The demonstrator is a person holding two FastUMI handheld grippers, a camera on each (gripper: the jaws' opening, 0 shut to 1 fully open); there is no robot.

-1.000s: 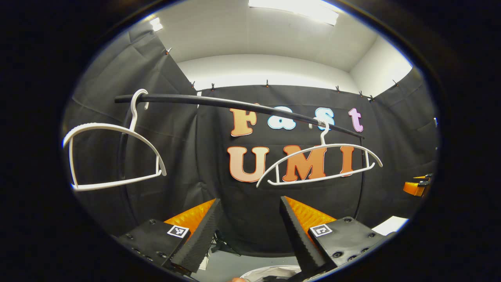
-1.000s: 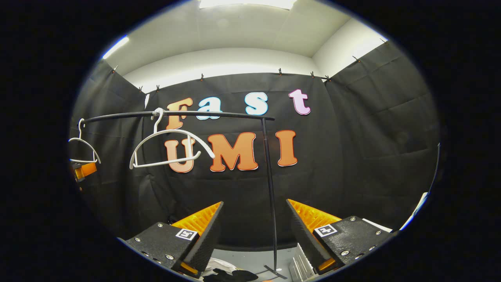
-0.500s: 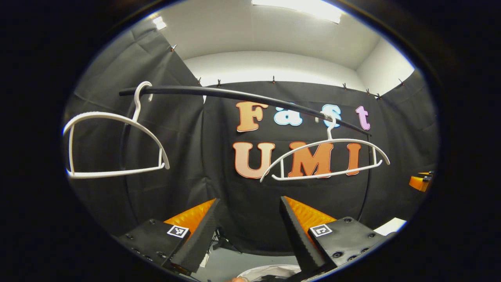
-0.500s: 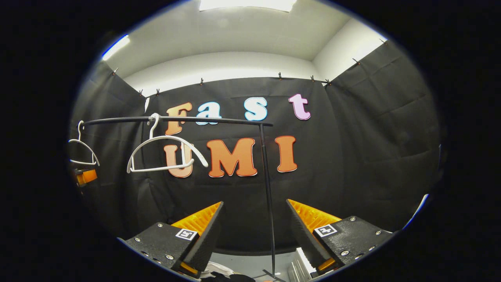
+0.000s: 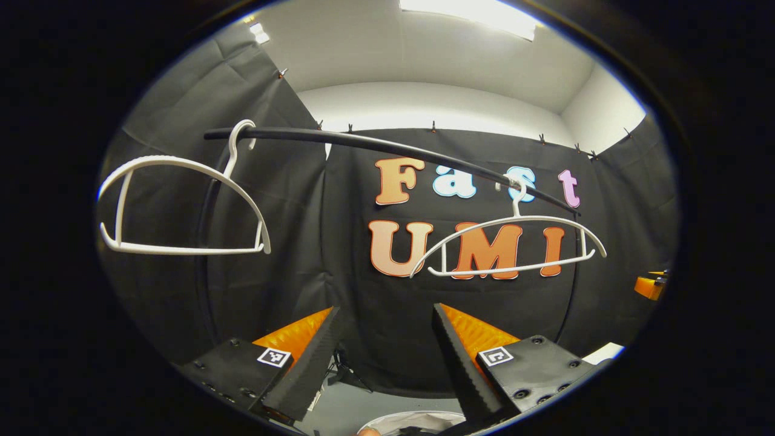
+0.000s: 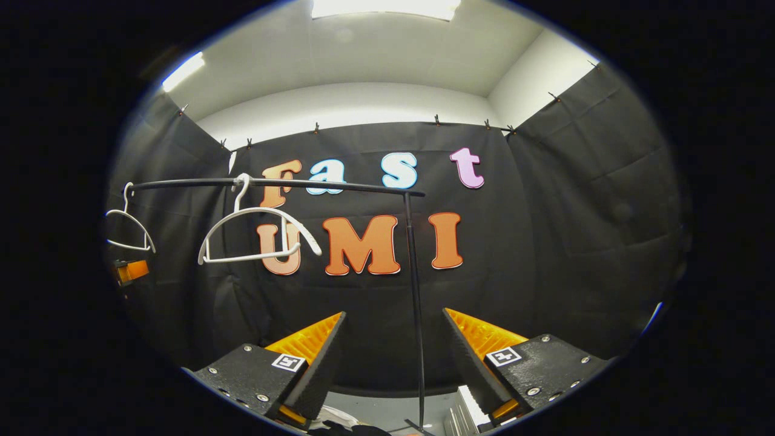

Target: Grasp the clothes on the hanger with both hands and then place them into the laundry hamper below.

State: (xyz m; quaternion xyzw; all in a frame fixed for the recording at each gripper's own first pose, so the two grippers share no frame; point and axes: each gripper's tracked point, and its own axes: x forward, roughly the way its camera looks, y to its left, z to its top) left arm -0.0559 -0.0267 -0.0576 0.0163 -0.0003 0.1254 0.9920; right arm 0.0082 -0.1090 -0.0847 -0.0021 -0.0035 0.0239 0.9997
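hangers [image 5: 181, 206] [image 5: 508, 245] hung bare on the rail [image 5: 387, 146]; left gripper [image 5: 384, 357] and right gripper [image 6: 393, 360] were spread wide, holding nothing.

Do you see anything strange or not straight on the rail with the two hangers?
Nothing damaged. Both white hangers are bare. The nearer hanger hangs turned at an angle on the black rail, while the farther hanger faces more squarely.

Two bare hangers [image 5: 181, 206] [image 5: 508, 245] hang on the rail [image 5: 387, 145].
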